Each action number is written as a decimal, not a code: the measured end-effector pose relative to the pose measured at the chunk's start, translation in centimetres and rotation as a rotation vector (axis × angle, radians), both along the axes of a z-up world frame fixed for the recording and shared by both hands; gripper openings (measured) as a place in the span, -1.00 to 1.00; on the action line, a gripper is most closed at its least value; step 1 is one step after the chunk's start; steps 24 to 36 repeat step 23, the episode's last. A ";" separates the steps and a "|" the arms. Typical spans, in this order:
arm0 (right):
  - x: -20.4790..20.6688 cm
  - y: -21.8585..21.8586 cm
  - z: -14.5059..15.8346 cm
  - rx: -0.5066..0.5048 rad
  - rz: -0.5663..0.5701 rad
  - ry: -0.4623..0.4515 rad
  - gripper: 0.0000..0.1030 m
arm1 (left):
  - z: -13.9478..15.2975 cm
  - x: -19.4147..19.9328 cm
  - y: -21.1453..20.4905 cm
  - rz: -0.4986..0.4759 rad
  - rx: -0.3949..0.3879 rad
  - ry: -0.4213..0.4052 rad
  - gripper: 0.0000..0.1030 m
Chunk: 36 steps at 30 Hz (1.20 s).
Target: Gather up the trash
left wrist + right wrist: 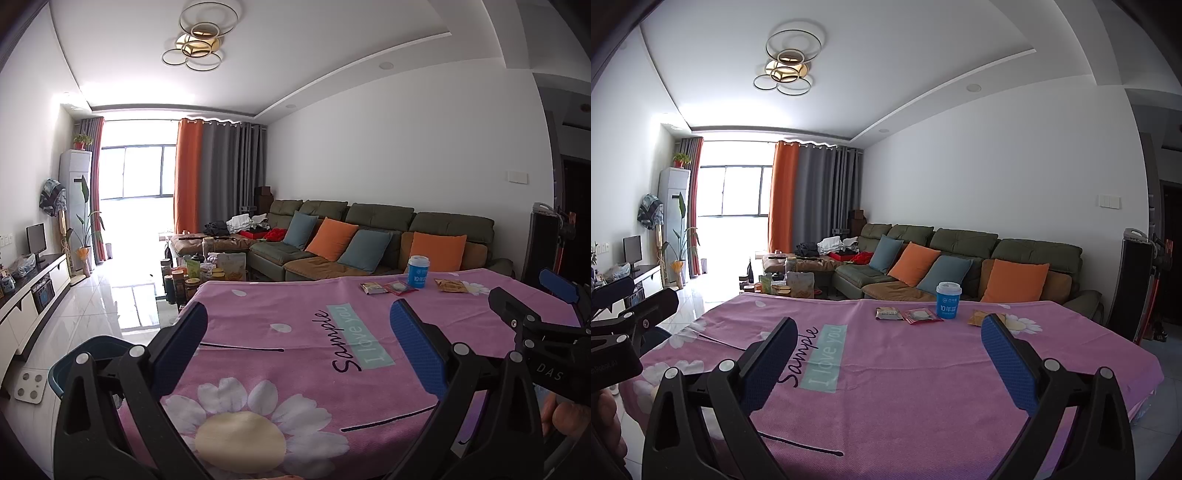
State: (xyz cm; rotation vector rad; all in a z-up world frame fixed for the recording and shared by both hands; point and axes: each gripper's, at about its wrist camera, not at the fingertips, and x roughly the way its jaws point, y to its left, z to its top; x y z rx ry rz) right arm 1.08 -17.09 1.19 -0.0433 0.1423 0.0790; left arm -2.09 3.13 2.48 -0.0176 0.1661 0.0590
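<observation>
Trash lies at the far side of the pink flowered tablecloth [295, 332] [905, 369]: a blue paper cup with a white lid [418, 271] [948, 300], a silver wrapper [373, 288] [887, 314], a red wrapper [400, 287] [922, 316] and a yellow-brown wrapper [450, 285] [979, 318]. My left gripper [299, 317] is open over the near part of the cloth, holding nothing. My right gripper [888, 334] is open too, well short of the trash. In the left wrist view the right gripper [528, 295] shows at the right edge.
A blue-grey bin [92, 354] stands on the floor left of the table. Beyond the table are a green sofa with cushions [369, 236] [960, 258], a cluttered coffee table [207, 266] and a TV cabinet [33, 291]. A hand [561, 413] holds the right gripper.
</observation>
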 end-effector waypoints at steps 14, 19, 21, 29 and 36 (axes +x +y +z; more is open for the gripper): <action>0.0 0.1 0.2 -0.001 0.000 0.003 0.87 | 0.0 0.0 0.2 0.004 -0.005 -0.006 0.89; -0.1 0.1 0.4 0.003 -0.001 -0.006 0.87 | 0.1 0.1 0.3 0.027 -0.007 -0.002 0.89; -0.2 0.0 0.3 0.004 -0.002 -0.009 0.87 | 0.1 0.1 0.4 0.032 -0.007 0.000 0.89; -0.2 0.0 0.3 0.007 -0.002 -0.009 0.87 | 0.1 0.2 0.4 0.031 -0.009 0.004 0.89; -0.2 0.0 0.3 0.007 -0.002 -0.009 0.87 | 0.1 0.2 0.4 0.031 -0.009 0.004 0.89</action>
